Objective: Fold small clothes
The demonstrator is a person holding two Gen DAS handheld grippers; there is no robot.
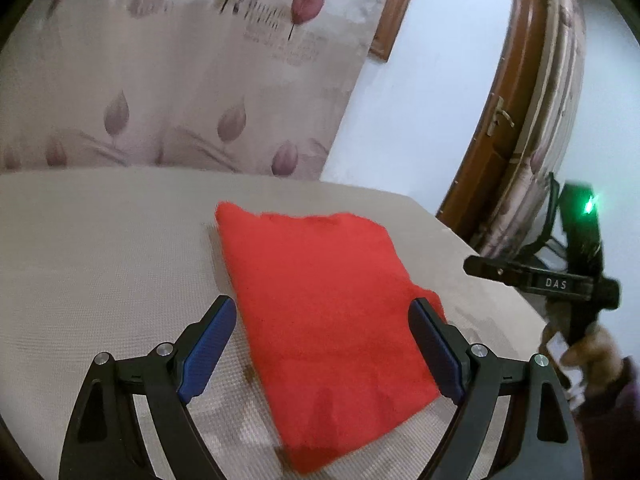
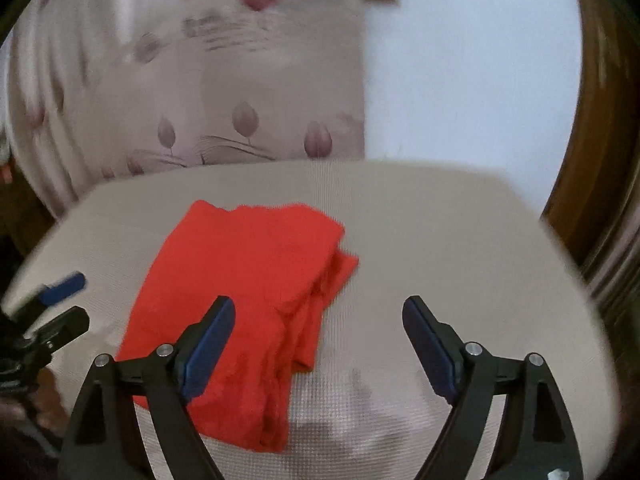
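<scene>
The red garment (image 1: 320, 320) lies folded into a rough rectangle on the beige textured worktop (image 1: 100, 260), seen from the left wrist camera as a flat slab running from the far middle toward the near edge. The left claw (image 1: 323, 346) hangs above its near half with jaws wide apart and nothing held; its blue pads (image 1: 208, 350) sit on either side of the cloth, the right one overlapping the garment's right edge in the picture. At the right edge the other tool shows from the side, blurred, with a green light above it. Behind the worktop hang a flowered curtain (image 1: 180, 80), a pale wall (image 1: 420, 100) and a brown wooden door (image 1: 496, 128). From the right wrist camera the red garment (image 2: 240, 300) lies left of centre on the worktop (image 2: 440, 240), with stacked layers visible along its right side. The right claw (image 2: 318, 346) is wide open and empty, its left finger over the cloth and its right finger over bare surface. The left claw (image 2: 60, 300) appears blurred at the far left, jaws apart.
</scene>
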